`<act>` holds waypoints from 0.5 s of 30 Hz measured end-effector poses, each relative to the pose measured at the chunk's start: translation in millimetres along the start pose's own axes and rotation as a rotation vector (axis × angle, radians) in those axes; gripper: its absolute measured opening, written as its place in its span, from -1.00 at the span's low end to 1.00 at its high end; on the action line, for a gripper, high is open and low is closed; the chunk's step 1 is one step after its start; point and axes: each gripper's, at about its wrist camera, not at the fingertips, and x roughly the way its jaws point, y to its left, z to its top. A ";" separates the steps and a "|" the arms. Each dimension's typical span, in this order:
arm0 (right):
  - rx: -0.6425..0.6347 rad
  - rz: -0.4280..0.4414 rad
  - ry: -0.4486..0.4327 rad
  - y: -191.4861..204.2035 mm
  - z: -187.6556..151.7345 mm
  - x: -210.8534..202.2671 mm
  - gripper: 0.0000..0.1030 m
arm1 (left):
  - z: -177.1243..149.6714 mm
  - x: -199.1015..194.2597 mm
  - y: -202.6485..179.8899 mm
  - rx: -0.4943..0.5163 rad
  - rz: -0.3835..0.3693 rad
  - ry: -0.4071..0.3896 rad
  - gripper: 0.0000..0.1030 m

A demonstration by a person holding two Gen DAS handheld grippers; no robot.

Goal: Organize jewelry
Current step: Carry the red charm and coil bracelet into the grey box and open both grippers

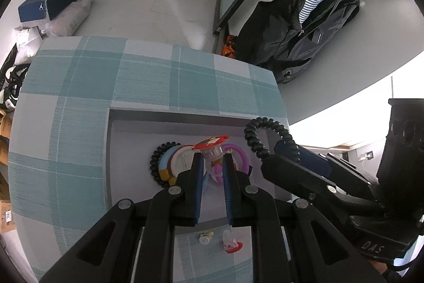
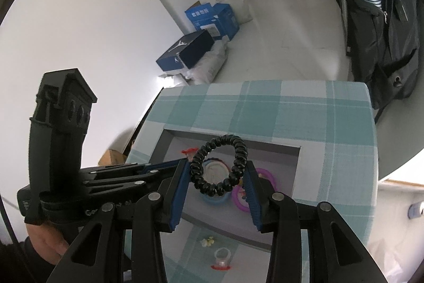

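My left tool (image 1: 214,159) holds a clear plastic ring with a red top (image 1: 212,146) over the grey tray (image 1: 127,150); my right tool (image 2: 219,178) holds a black coil hair tie (image 2: 220,163). Some bands are already inside. Two small pieces (image 1: 221,240) are left on the checked surface (image 1: 79,102).

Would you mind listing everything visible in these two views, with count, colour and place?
Tray: one, grey, on checked cloth.
Toy ring: one, red-topped, in left gripper.
Coil band: one, black, in right gripper.
Second coil band: one, black, in tray.
Bangles: several, multicoloured, in tray.
Loose ring: one, red, on cloth before tray.
Backpack: one, black, floor.
Shoebox: one, blue-black, floor.
Left gripper: shut.
Right gripper: shut.
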 end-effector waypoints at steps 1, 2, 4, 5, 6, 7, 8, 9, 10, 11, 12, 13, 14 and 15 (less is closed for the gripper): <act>0.004 0.004 -0.002 -0.5 -0.3 -0.4 -0.19 | -0.2 -0.6 -0.1 0.002 -0.001 -0.003 -0.80; 0.006 0.000 -0.008 -1.0 -0.2 -1.1 -0.08 | -0.1 -0.8 -0.3 0.001 0.002 -0.005 -0.80; 0.002 -0.029 -0.019 -2.4 -0.8 -3.7 0.24 | 0.8 0.9 -0.1 0.001 0.006 0.014 -0.73; 0.004 -0.035 -0.026 -3.6 -1.3 -5.6 0.36 | 0.8 0.6 1.0 -0.003 0.021 0.016 -0.67; 0.008 -0.032 -0.029 -5.2 -2.0 -7.6 0.37 | 0.7 -0.6 2.0 -0.005 0.024 0.011 -0.46; 0.014 -0.024 -0.031 -7.0 -2.8 -10.2 0.37 | 0.1 -2.3 3.4 -0.007 0.030 0.007 -0.09; 0.018 -0.024 -0.035 -8.3 -3.4 -12.3 0.37 | -0.4 -4.4 4.7 -0.010 0.045 -0.002 0.09; 0.021 -0.027 -0.042 -9.5 -4.2 -14.7 0.37 | -1.1 -7.2 5.9 -0.015 0.043 -0.020 0.20; 0.023 -0.033 -0.049 -10.8 -4.9 -17.0 0.38 | -1.4 -10.6 7.6 -0.023 0.038 -0.039 0.20; 0.024 -0.039 -0.052 -11.9 -5.8 -18.7 0.38 | -1.7 -13.1 8.9 -0.027 0.048 -0.047 0.20; 0.026 -0.043 -0.054 -13.0 -6.4 -20.1 0.38 | -1.7 -13.3 9.2 -0.025 0.055 -0.047 0.20; 0.031 -0.047 -0.058 -14.4 -7.4 -21.9 0.38 | -2.2 -14.6 10.1 -0.025 0.066 -0.050 0.20; 0.035 -0.047 -0.060 -15.2 -8.1 -23.5 0.38 | -3.3 -16.6 10.7 -0.026 0.074 -0.058 0.20; 0.037 -0.047 -0.064 -15.7 -8.9 -25.2 0.38 | -4.7 -18.6 11.2 -0.024 0.075 -0.063 0.20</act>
